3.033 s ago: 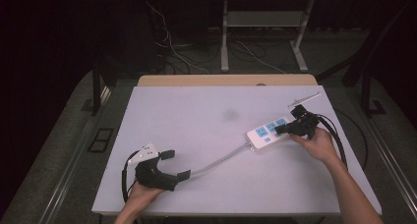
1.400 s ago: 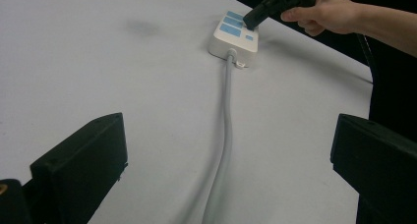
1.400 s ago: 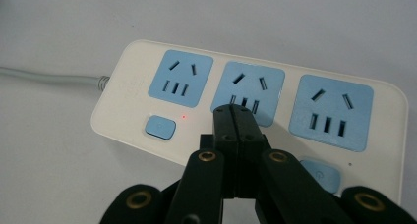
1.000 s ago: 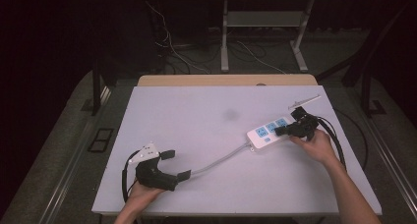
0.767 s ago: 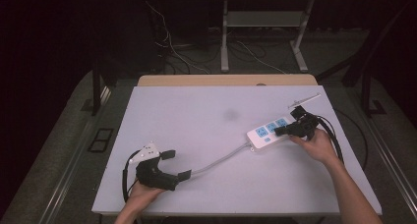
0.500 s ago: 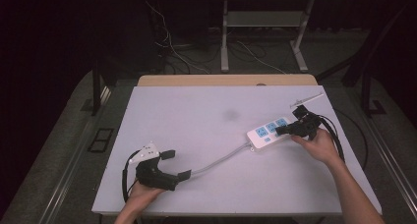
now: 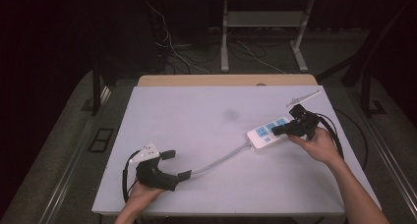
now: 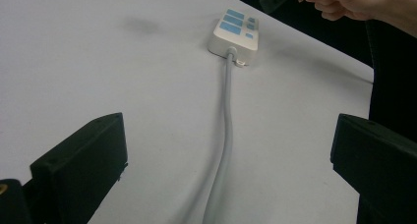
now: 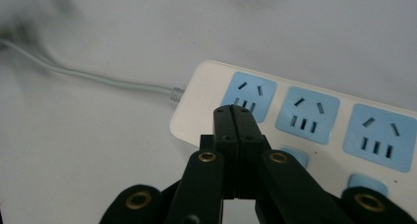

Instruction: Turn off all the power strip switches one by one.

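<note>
Your right gripper point(image 9: 235, 117) has its jaws pressed flat together with nothing between them, tips hovering over the near edge of the white power strip point(image 9: 314, 121) by its leftmost blue socket; can't really tell if they're touching it. In the high view the strip point(image 7: 268, 131) sits right of centre on the table point(image 7: 196, 111). Your left gripper point(image 7: 173, 164) rests at lower left, jaws wide apart, with the grey cord point(image 8: 225, 135) running between them, untouched.

Glossy white plastic power strip point(image 9: 295, 121) (matt blue socket faces), smooth grey cable point(image 8: 226, 130), matt table point(image 7: 206, 116)
</note>
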`<action>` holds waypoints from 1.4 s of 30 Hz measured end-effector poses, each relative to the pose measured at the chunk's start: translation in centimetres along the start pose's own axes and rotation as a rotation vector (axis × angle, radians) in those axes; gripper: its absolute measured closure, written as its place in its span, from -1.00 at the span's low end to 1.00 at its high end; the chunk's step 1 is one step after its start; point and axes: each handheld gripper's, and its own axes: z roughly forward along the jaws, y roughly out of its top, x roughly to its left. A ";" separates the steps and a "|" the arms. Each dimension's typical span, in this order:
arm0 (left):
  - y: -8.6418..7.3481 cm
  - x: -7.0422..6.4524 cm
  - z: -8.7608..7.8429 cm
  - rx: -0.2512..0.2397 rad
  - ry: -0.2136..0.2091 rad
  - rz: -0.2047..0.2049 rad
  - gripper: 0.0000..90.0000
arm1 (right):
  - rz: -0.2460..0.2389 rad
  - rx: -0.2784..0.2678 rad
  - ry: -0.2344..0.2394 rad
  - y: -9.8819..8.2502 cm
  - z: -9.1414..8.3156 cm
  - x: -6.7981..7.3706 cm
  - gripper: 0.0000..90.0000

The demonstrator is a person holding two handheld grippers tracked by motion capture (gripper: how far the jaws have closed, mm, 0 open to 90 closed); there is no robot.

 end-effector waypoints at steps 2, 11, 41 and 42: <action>0.0 0.0 0.0 -0.002 0.001 -0.003 -1.00 | -0.013 0.003 0.003 0.2 0.1 0.3 1.00; 0.0 0.0 0.0 -0.002 0.002 -0.002 -1.00 | -0.036 0.027 0.013 0.7 1.1 1.0 1.00; 0.0 0.0 -0.1 -0.001 0.003 0.002 -1.00 | 0.000 0.081 -0.015 0.2 3.6 -0.4 1.00; 0.0 0.0 -0.1 -0.002 0.003 0.001 -1.00 | 0.001 0.090 -0.021 0.1 3.7 -0.4 1.00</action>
